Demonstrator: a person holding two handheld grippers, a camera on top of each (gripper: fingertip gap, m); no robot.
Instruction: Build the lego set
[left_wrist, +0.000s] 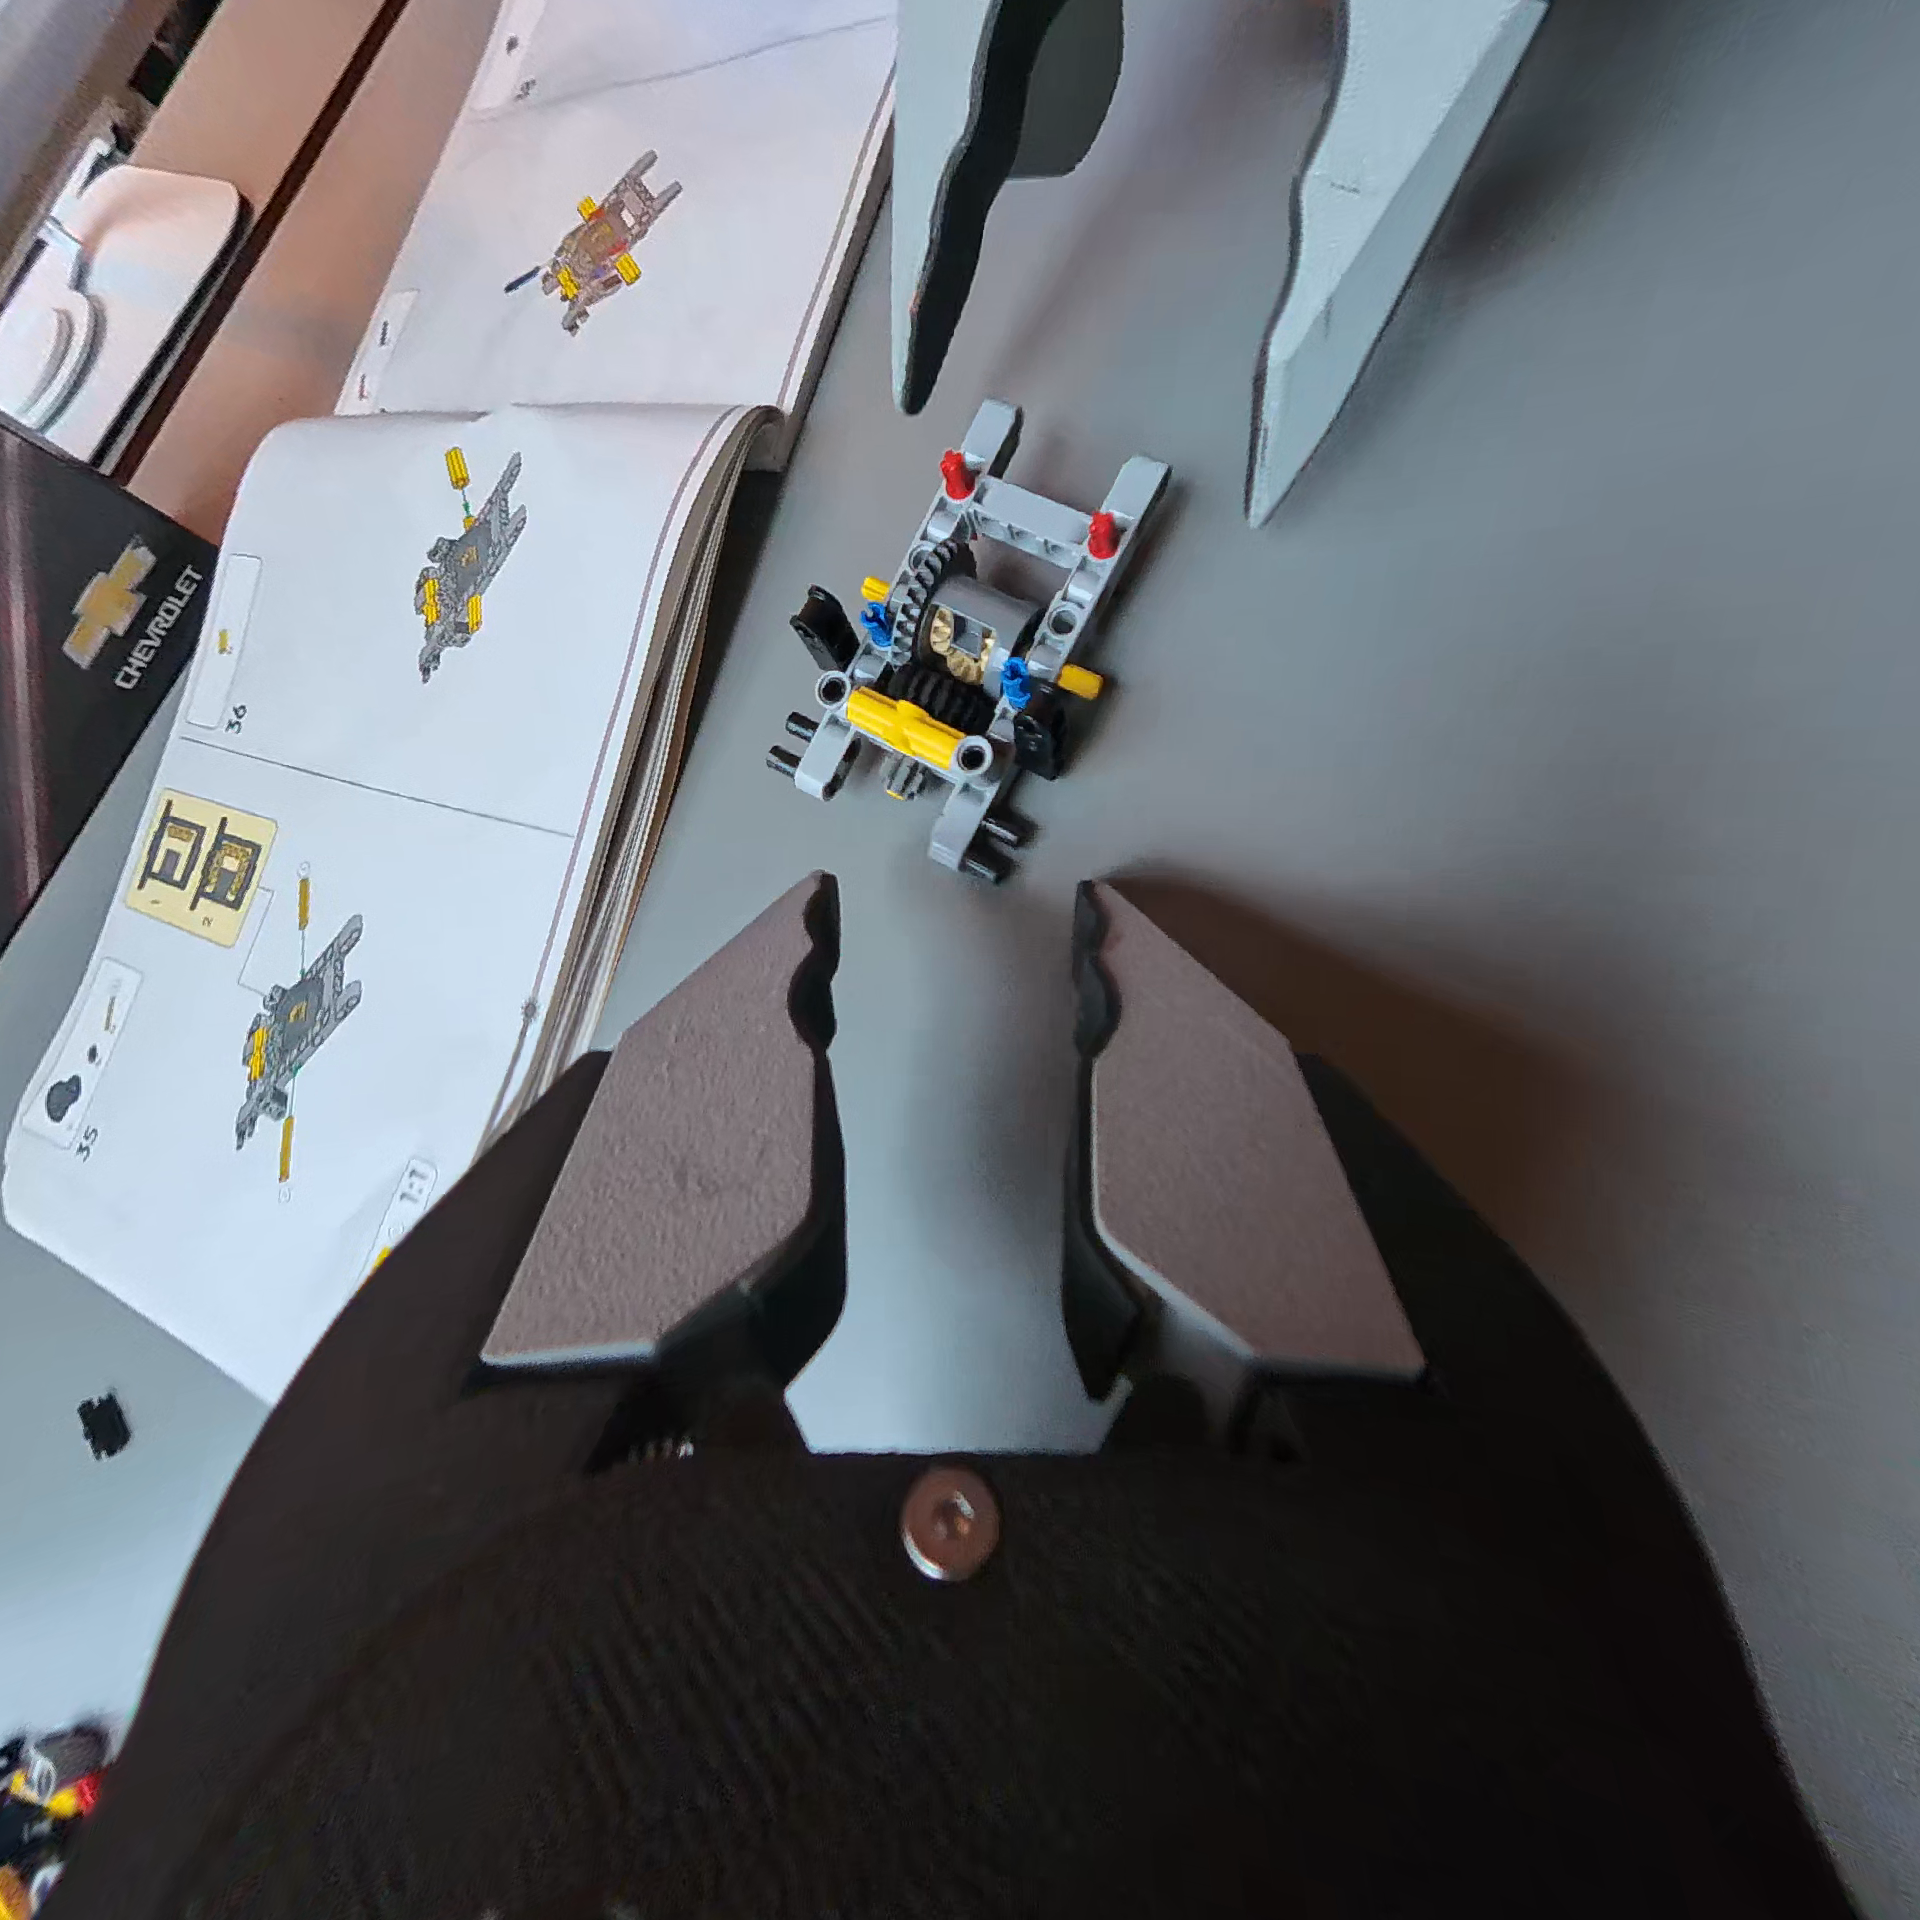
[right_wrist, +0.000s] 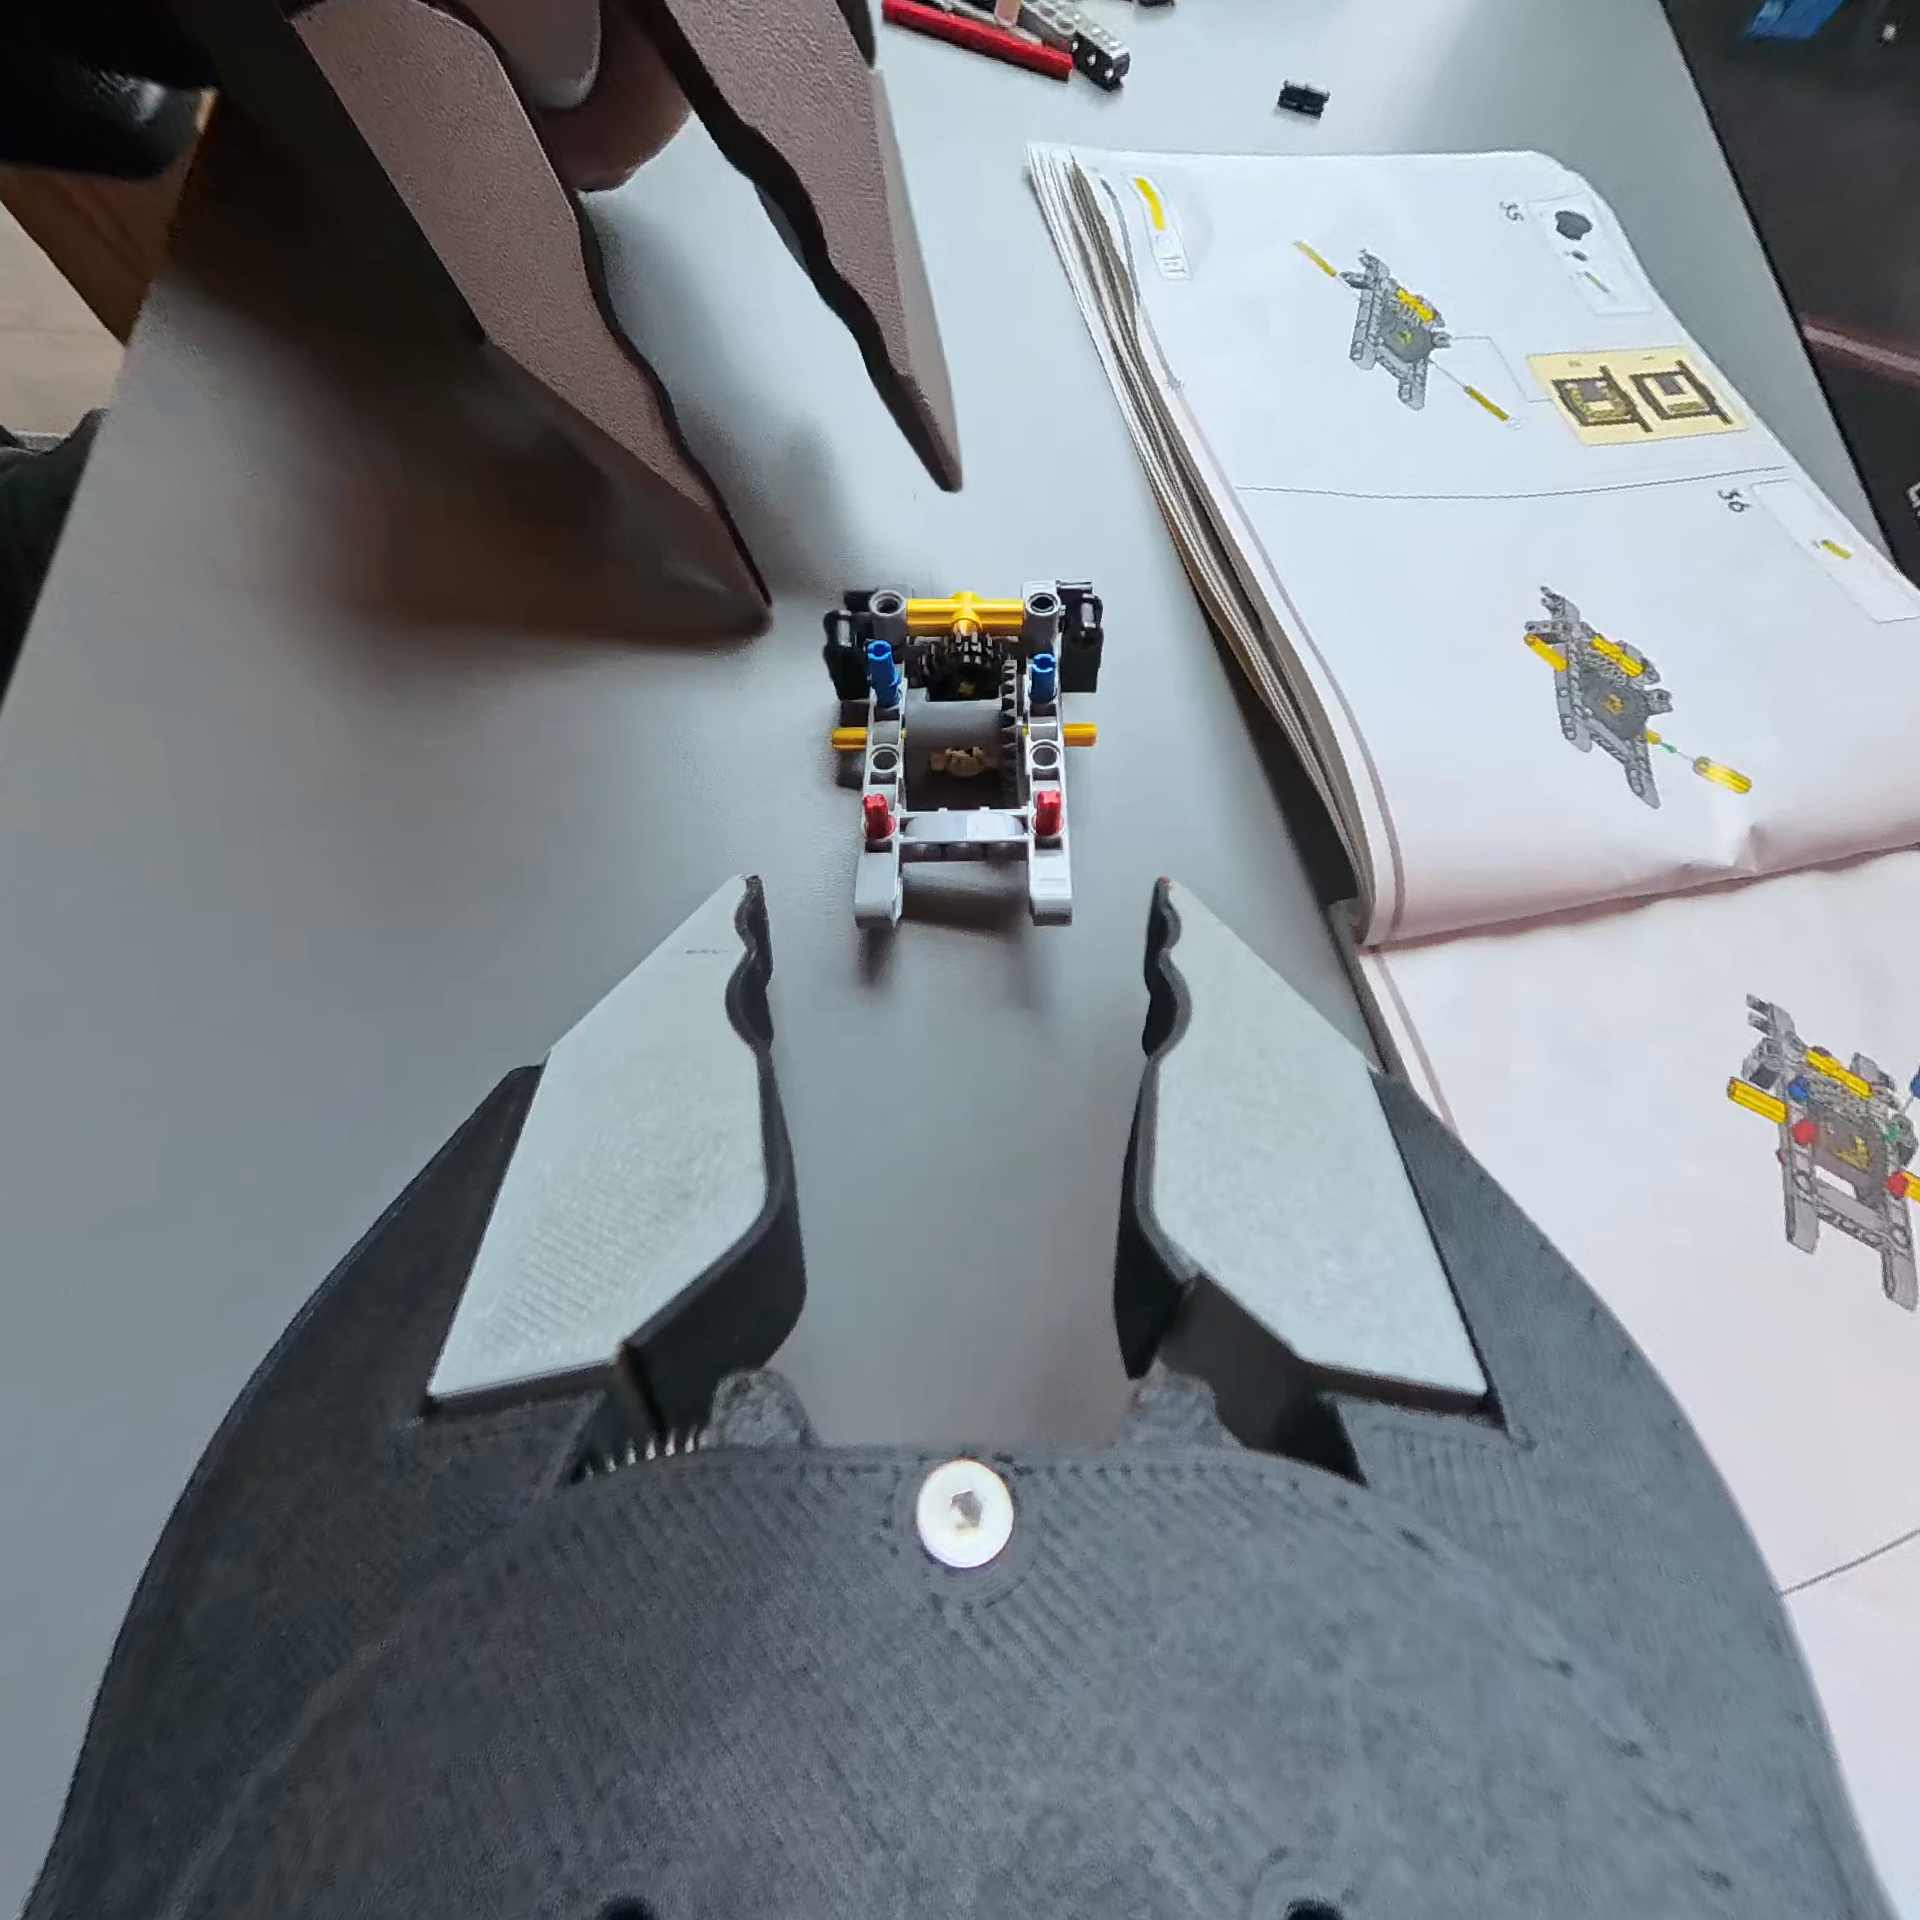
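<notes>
Claws left (left_wrist: 956, 894) and right (right_wrist: 961, 894) gape empty around lego frame (right_wrist: 964, 743); its underside perhaps hidden.

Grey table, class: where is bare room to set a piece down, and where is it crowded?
Free: the table on the model's side away from the booklet, and the strip between each open gripper, left and right, and the model. Crowded: the booklet side and the far corner with loose parts.
</notes>
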